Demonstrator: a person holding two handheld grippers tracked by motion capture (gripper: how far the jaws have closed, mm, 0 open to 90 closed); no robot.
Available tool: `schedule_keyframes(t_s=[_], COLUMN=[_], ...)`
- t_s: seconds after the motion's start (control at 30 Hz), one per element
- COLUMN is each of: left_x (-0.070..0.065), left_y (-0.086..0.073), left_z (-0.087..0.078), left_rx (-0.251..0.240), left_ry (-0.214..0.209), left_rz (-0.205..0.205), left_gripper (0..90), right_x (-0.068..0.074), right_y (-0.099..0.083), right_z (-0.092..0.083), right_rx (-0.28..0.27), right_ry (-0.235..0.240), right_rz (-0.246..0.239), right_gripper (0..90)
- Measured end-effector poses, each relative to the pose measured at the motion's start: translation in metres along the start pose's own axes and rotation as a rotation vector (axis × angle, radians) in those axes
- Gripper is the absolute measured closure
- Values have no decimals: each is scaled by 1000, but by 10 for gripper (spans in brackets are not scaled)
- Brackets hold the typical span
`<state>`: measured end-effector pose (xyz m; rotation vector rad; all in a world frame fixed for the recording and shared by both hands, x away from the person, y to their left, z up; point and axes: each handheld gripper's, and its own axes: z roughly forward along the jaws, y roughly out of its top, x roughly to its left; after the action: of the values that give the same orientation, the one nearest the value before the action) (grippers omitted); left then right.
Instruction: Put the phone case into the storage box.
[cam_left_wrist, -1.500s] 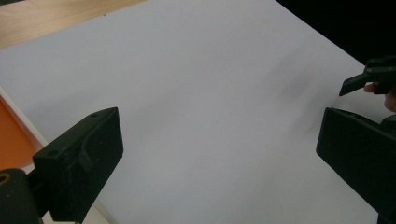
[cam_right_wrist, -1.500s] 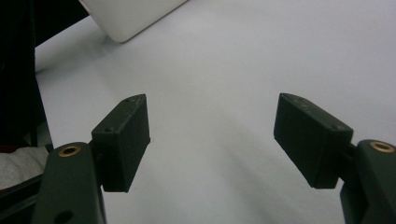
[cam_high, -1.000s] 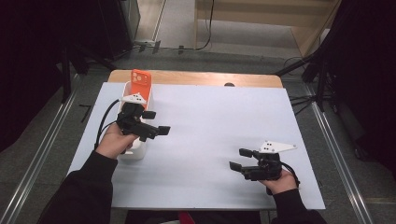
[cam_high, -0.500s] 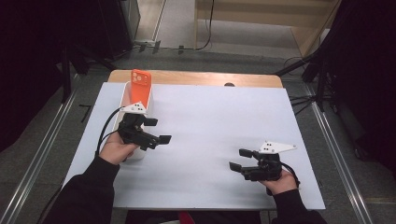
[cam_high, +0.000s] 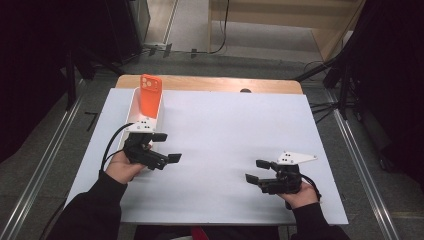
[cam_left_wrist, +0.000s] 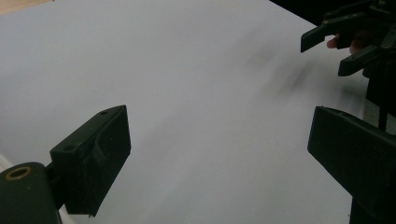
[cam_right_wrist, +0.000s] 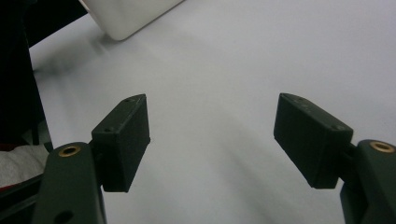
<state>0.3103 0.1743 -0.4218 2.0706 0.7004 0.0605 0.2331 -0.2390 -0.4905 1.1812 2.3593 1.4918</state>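
Note:
An orange phone case (cam_high: 149, 93) leans upright in a white bin (cam_high: 136, 107) at the far left of the white table sheet (cam_high: 225, 125). My left gripper (cam_high: 167, 147) hovers just in front of the bin, jaws open and empty, pointing right across the sheet; in the left gripper view its jaws (cam_left_wrist: 219, 154) stand wide over bare sheet. My right gripper (cam_high: 256, 170) rests near the front right, open and empty, pointing left. The right gripper view looks between its open jaws (cam_right_wrist: 212, 135) toward the bin's corner (cam_right_wrist: 130, 16).
A wooden strip (cam_high: 210, 83) runs along the table's far edge. Metal rails (cam_high: 40, 165) flank the table on the floor, with cables (cam_high: 325, 107) and dark stands at the right. The other hand's gripper (cam_left_wrist: 355, 39) appears in the left gripper view's upper right.
My left gripper has drawn back from the bin toward the person and slightly lower, leaving the orange phone case uncovered in the bin. The right gripper has stayed still.

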Motion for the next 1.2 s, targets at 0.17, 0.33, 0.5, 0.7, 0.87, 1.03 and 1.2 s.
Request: schedule_keyframes(t_s=[0.17,0.33,0.5,0.7,0.87,1.03,1.2], left_x=[-4,-7,-11,-12,-15,-16,-20], left_y=[-7,-12,-19,-23,-29,-35,-41], left_z=[1,3,3,2,1,-3,-5], left_rx=[5,9,16,21,17,19,26], left_ry=[2,1,-2,-5,-1,-1,-5], left_rz=[12,10,18,22,33,25,33], left_gripper=[62,62,62,62,62,62,62], right_x=[0,0,-1,-2,-2,-2,-1], right_y=[0,0,-1,-1,-1,-2,-2], right_z=[0,0,0,0,0,0,0], right_rx=[3,4,10,8,10,11,9], right_ry=[0,-5,-9,-15,-19,-20,-22], right_rz=[3,0,4,8,10,7,12], right_gripper=[255,255,255,255,255,255,255])
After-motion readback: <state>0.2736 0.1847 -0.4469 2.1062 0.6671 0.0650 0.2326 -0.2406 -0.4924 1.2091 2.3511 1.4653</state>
